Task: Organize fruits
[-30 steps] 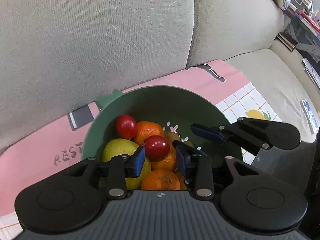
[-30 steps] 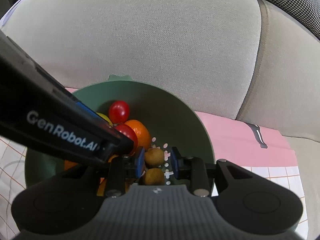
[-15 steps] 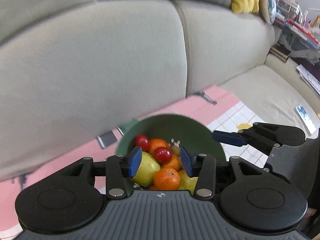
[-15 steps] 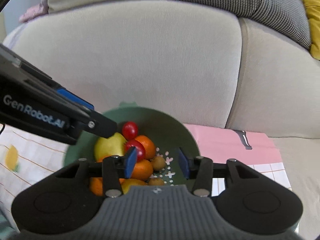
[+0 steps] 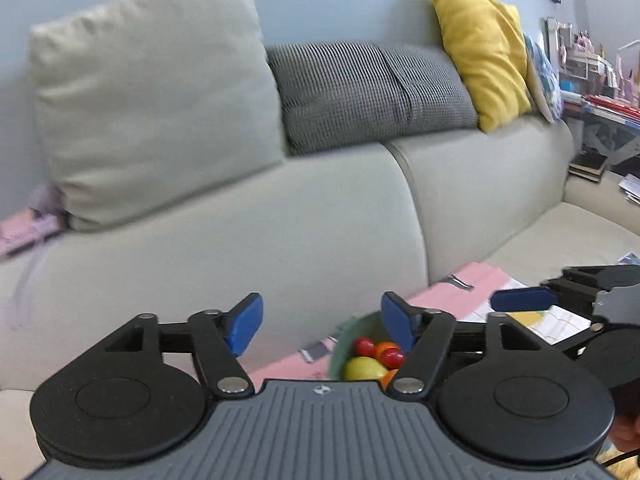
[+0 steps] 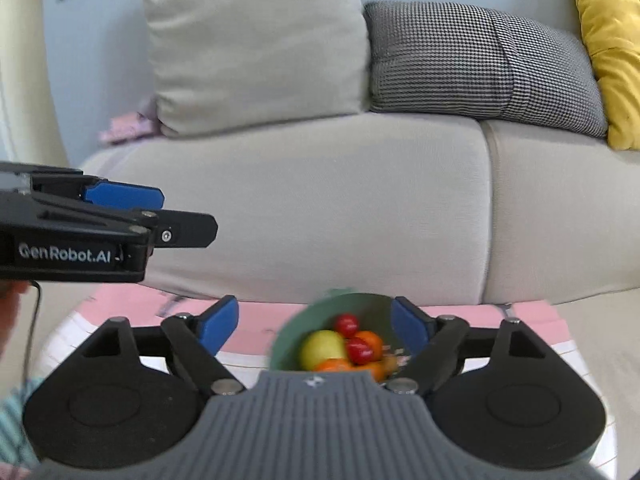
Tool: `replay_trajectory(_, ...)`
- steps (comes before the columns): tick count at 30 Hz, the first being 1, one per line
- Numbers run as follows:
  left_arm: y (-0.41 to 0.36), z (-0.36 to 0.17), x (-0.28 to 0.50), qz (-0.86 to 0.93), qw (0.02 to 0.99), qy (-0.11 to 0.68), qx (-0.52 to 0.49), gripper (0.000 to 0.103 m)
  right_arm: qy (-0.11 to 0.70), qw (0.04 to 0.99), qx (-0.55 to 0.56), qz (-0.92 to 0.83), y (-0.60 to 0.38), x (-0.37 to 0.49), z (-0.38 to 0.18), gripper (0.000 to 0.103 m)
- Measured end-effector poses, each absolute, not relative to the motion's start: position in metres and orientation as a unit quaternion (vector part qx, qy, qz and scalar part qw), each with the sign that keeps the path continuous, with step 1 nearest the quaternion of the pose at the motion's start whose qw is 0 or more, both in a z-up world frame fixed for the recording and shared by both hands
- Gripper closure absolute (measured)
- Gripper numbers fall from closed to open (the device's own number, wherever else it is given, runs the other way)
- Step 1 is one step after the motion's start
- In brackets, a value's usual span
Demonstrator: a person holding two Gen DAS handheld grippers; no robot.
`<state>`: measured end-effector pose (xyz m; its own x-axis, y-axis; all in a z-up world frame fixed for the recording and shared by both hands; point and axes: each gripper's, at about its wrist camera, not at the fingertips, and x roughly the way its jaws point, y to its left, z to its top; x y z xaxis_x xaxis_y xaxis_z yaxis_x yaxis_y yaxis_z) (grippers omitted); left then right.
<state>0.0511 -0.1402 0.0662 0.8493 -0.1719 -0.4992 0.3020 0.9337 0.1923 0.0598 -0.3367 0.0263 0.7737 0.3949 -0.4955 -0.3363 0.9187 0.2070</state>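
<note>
On sofa (image 6: 320, 208), fruit bowl (image 6: 296, 340) sits below both grippers' wide-spread, empty jaws.

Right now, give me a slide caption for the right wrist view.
Open right gripper above green bowl of fruit on the sofa.

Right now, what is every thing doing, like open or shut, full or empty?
left hand-held gripper: open, holding nothing
right hand-held gripper: open, holding nothing
green bowl: holds fruit
yellow-green pear: in the bowl
cherry tomatoes: on the pile
tangerines: in the bowl
</note>
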Motion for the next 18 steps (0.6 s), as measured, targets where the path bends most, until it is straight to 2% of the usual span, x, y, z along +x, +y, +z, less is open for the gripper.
replay_trajectory(4,-0.128,0.072,0.025,-0.096,0.961,0.225,0.126,0.014,0.272,0.937,0.076,0.204,-0.330,0.036,0.036,0.014)
replay_trajectory(9,-0.115,0.071,0.003,-0.060,0.966,0.225,0.113,0.014,0.281,0.934,0.088,0.201,-0.319,0.008,0.037,0.011)
replay_trajectory(18,-0.099,0.040,-0.033,-0.023,0.953,0.275,0.127,0.014,0.278,0.947,0.047,0.154,-0.301,-0.035,0.024,0.008)
